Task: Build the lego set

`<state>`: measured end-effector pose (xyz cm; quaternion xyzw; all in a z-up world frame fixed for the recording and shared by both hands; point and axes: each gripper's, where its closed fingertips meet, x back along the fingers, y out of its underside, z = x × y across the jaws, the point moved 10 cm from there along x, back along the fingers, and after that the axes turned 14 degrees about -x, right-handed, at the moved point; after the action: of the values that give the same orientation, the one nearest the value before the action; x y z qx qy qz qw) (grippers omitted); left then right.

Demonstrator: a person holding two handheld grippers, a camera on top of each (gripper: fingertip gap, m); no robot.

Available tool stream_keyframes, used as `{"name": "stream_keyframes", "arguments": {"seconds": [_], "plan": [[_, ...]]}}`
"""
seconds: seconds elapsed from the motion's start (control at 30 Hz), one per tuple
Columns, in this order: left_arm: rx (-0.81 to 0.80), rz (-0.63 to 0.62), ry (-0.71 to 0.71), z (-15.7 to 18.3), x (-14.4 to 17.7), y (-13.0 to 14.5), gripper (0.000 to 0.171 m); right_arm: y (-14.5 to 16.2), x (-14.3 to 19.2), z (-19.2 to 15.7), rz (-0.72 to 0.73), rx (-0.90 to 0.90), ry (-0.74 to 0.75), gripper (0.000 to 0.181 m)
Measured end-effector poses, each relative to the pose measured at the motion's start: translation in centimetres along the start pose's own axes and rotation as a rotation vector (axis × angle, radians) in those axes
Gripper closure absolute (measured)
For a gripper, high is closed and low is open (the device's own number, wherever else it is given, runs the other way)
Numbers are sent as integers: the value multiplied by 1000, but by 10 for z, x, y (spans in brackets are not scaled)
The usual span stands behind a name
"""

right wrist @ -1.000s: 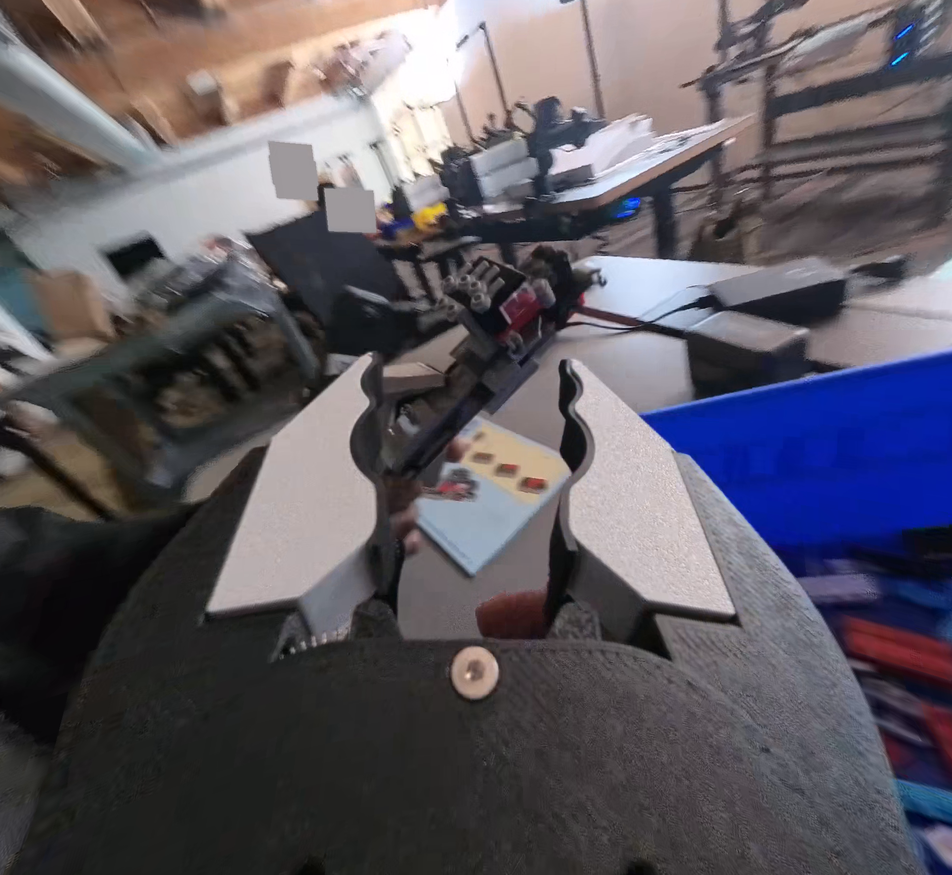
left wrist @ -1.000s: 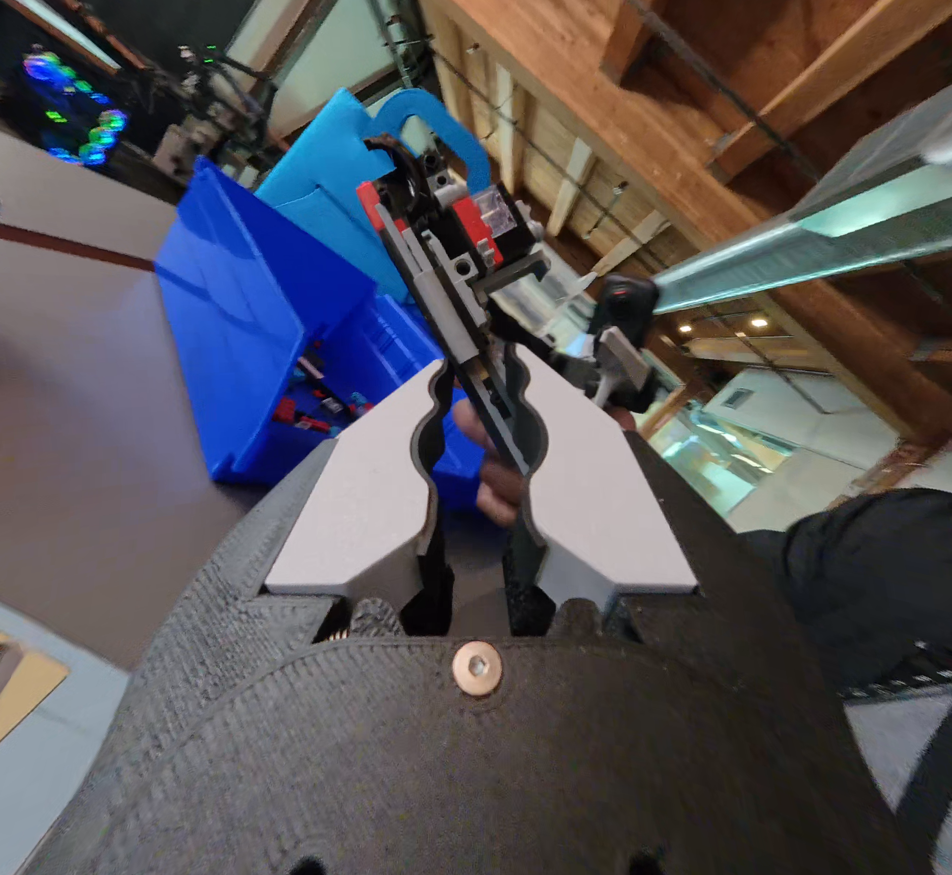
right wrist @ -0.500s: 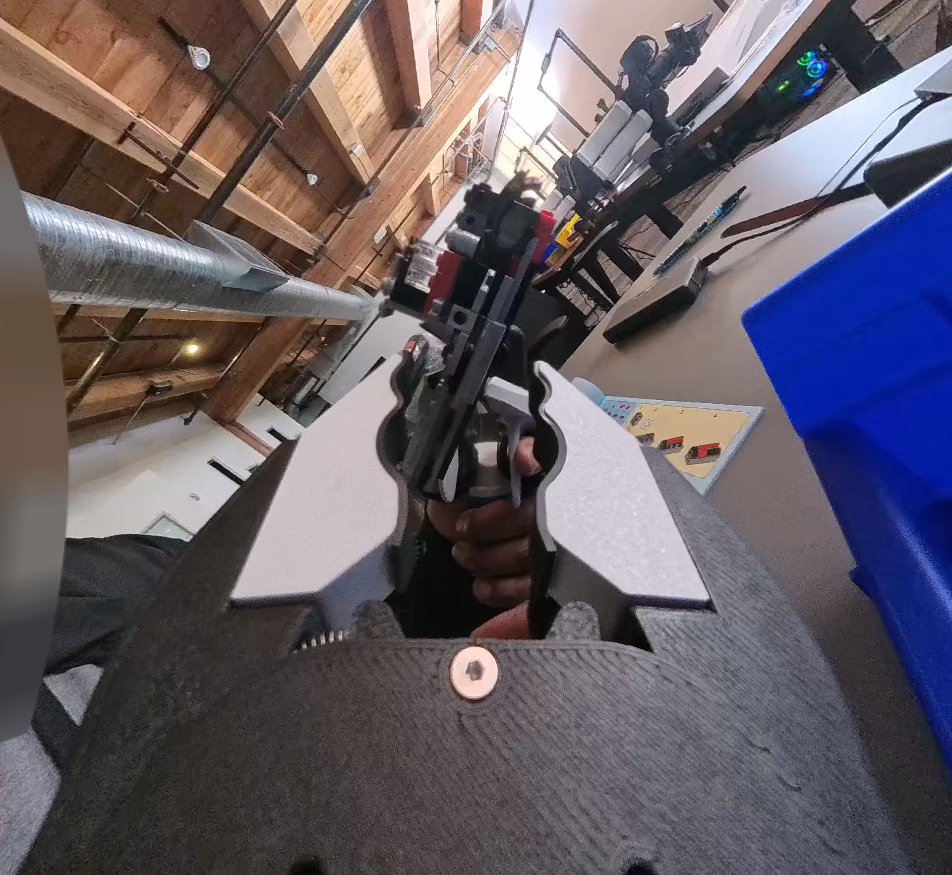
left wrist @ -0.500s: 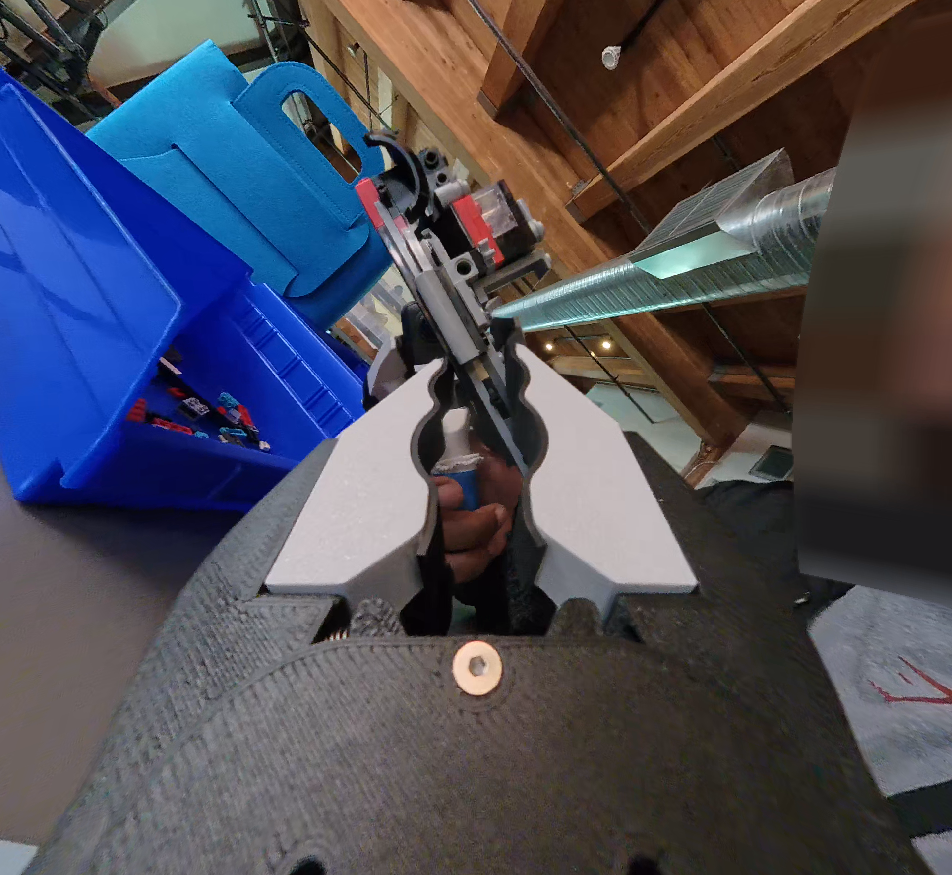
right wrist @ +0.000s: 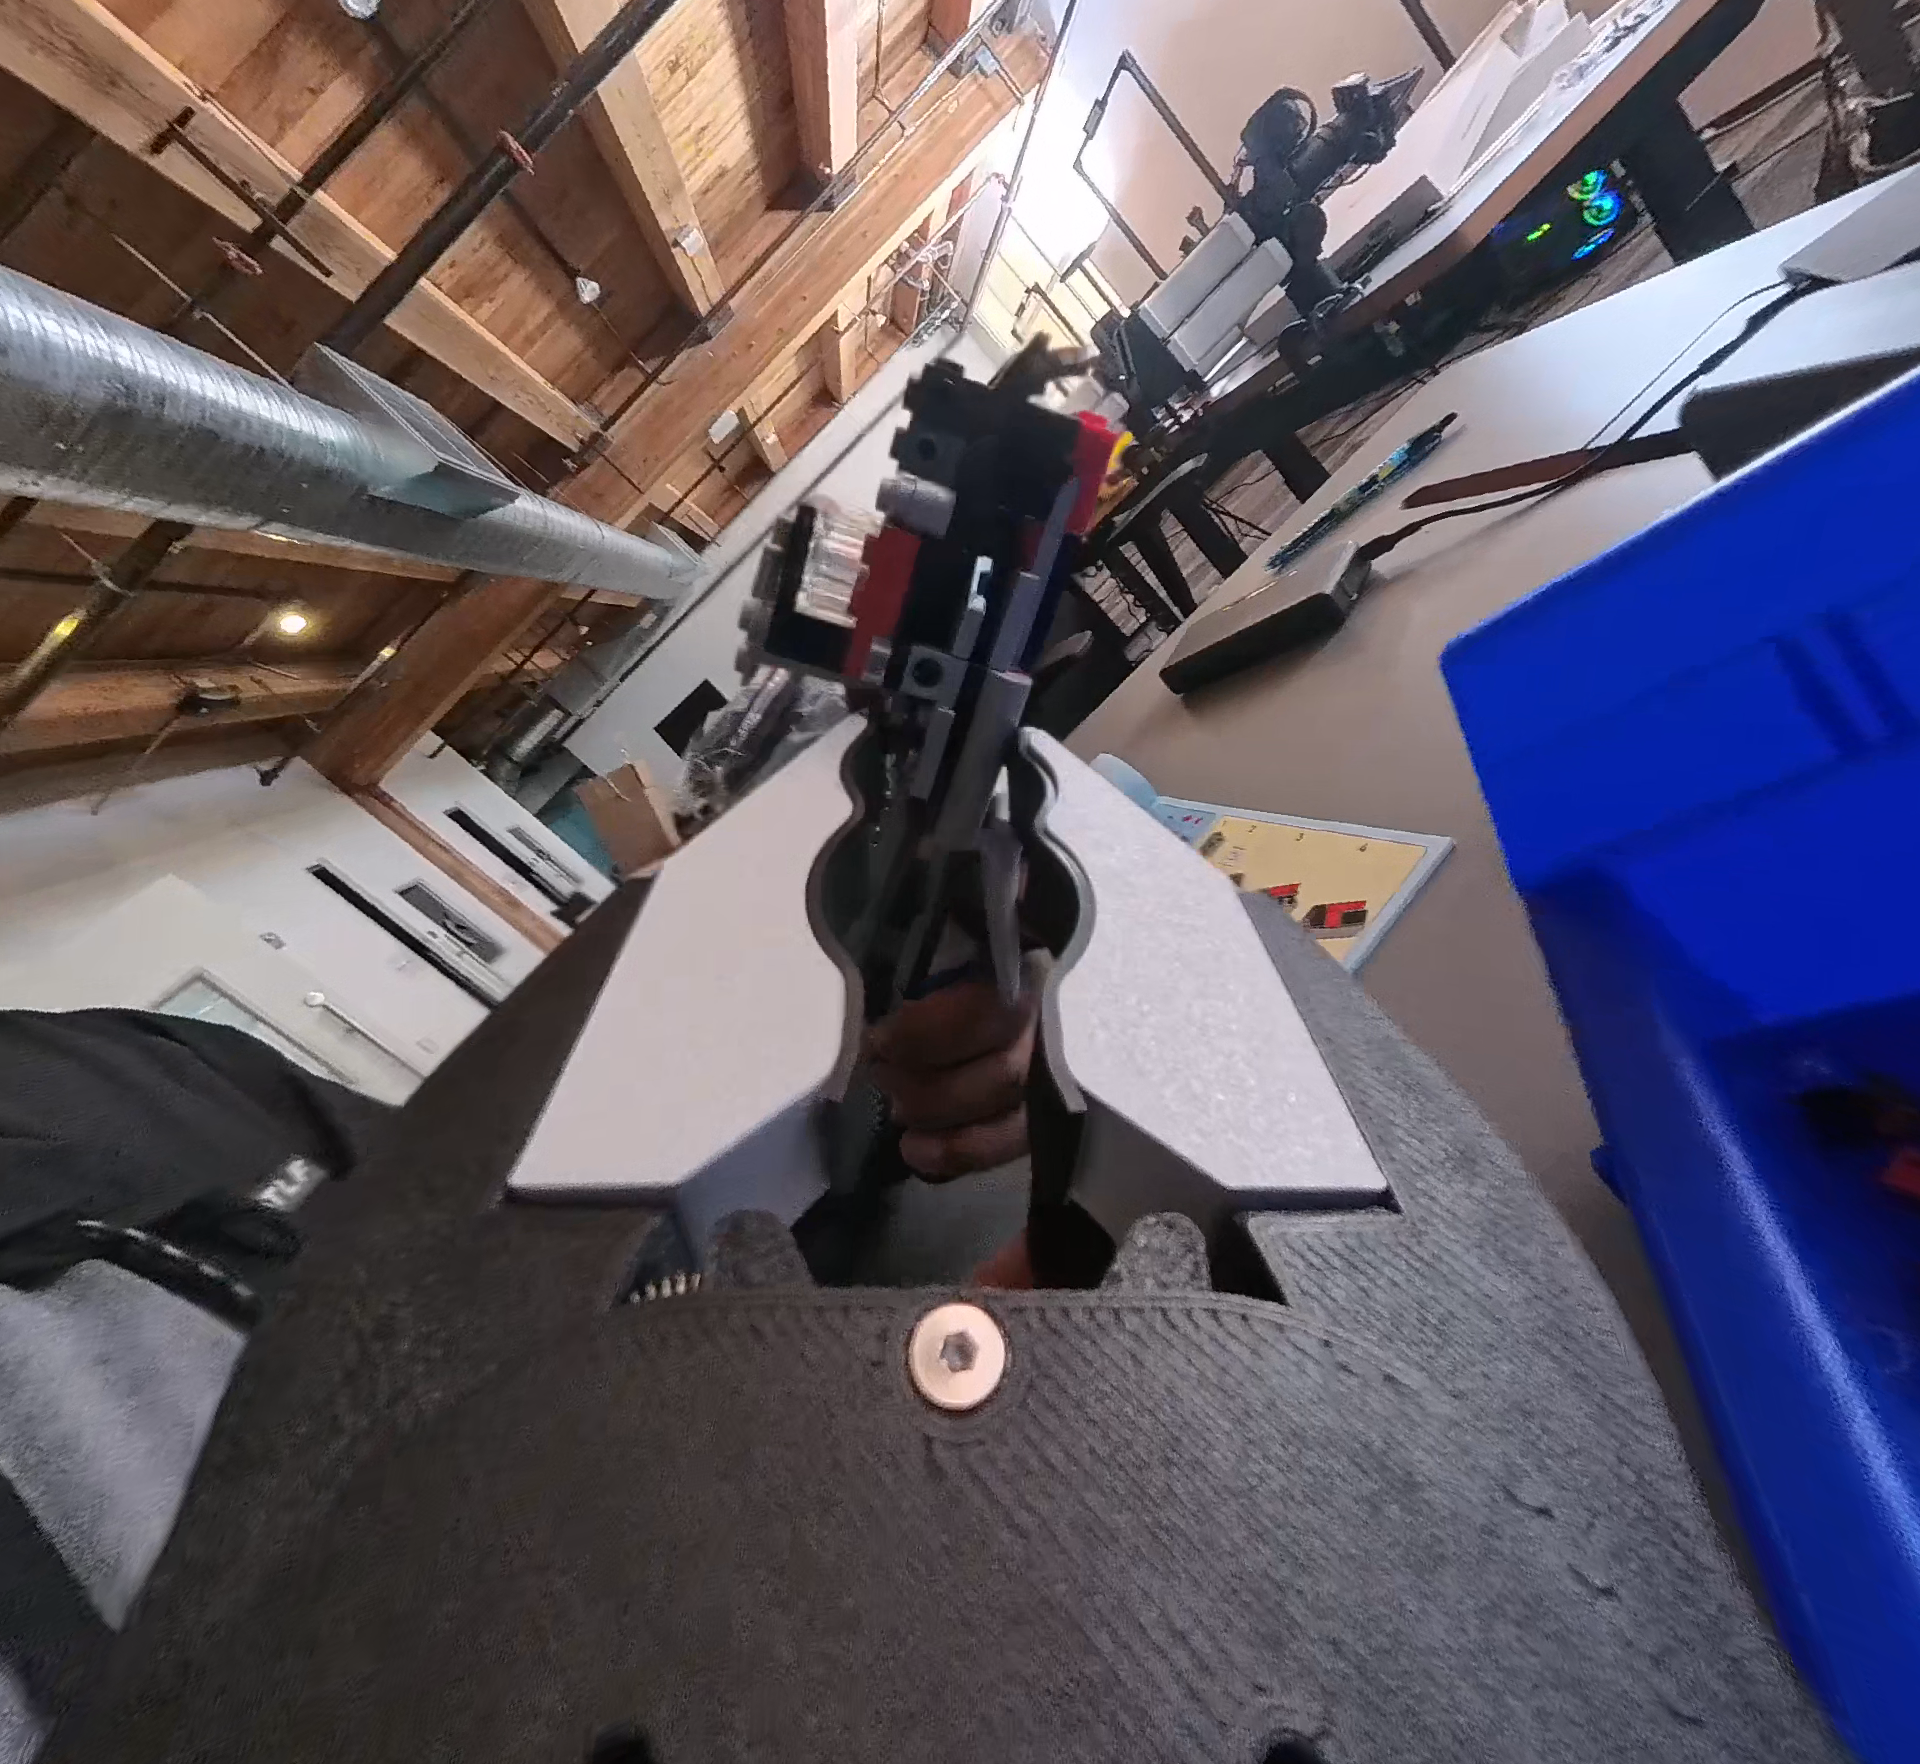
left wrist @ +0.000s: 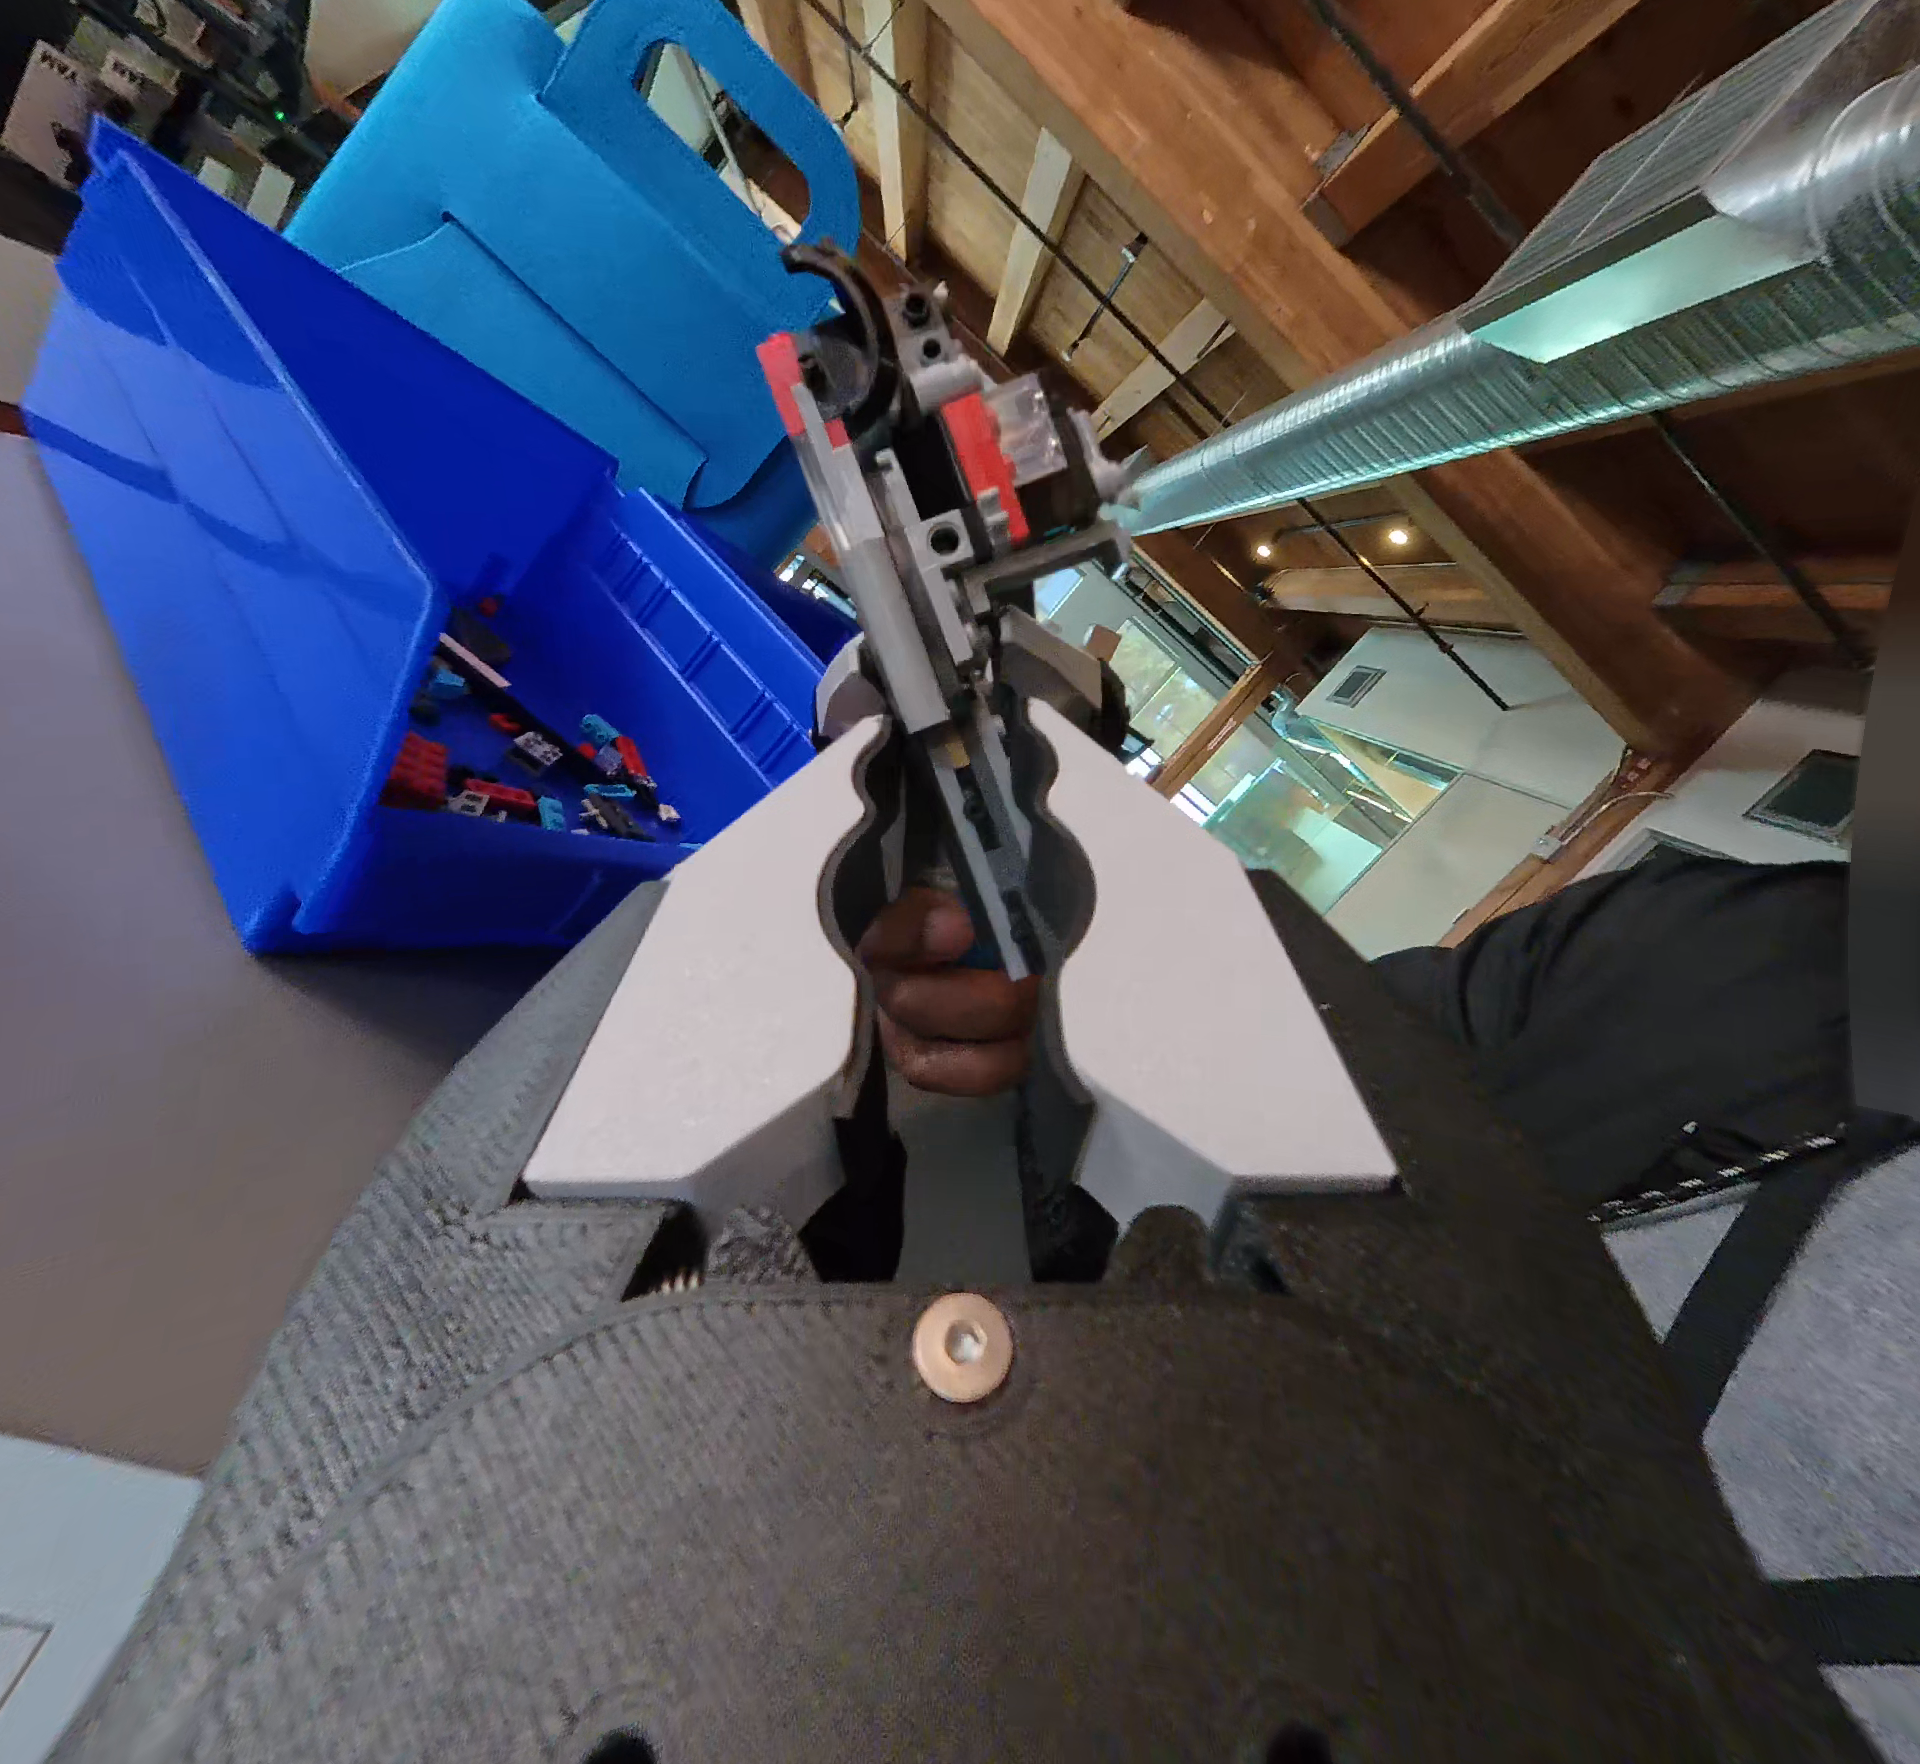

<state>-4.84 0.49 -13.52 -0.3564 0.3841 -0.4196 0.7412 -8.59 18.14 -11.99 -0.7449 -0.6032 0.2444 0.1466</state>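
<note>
A half-built lego model [left wrist: 904,571] of grey, black and red pieces with a clear block is held in the air, tilted up toward the ceiling. My left gripper [left wrist: 956,758] is shut on its lower grey end. The model also shows in the right wrist view [right wrist: 935,551], where my right gripper [right wrist: 940,758] is shut on it from the opposite side. The right gripper's grey fingertips [left wrist: 1055,675] show just behind the model in the left wrist view. A person's hand [left wrist: 945,987] shows behind the jaws.
A blue bin [left wrist: 260,519] holding several loose lego pieces [left wrist: 520,758] stands on the grey table, with a blue felt bag [left wrist: 582,239] behind it. In the right wrist view, the bin [right wrist: 1714,779] is at the right, beside an instruction booklet [right wrist: 1340,873] and a black device [right wrist: 1268,613]. Left and right tips are no more than a few centimetres apart.
The right gripper went from open beside the model to shut on it. Both grippers tilted up toward the ceiling, lifting the model. The left view then swung back toward the bin.
</note>
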Motion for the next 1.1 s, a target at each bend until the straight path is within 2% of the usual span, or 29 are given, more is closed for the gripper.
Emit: {"name": "stream_keyframes", "arguments": {"seconds": [0.1, 0.3, 0.83, 1.1], "plan": [[31, 25, -26, -3, 6, -6, 141, -1, 1, 0, -2, 63, 40, 158], [109, 50, -27, -8, 10, -6, 143, 3, -3, -5, -27, 144, 99, 158], [263, 105, 66, -13, 6, 4, 140, 7, -4, -7, 14, 219, 121, 158], [293, 152, 99, -12, 5, 4, 141, 8, -3, -7, 58, 197, 75, 159]]}}
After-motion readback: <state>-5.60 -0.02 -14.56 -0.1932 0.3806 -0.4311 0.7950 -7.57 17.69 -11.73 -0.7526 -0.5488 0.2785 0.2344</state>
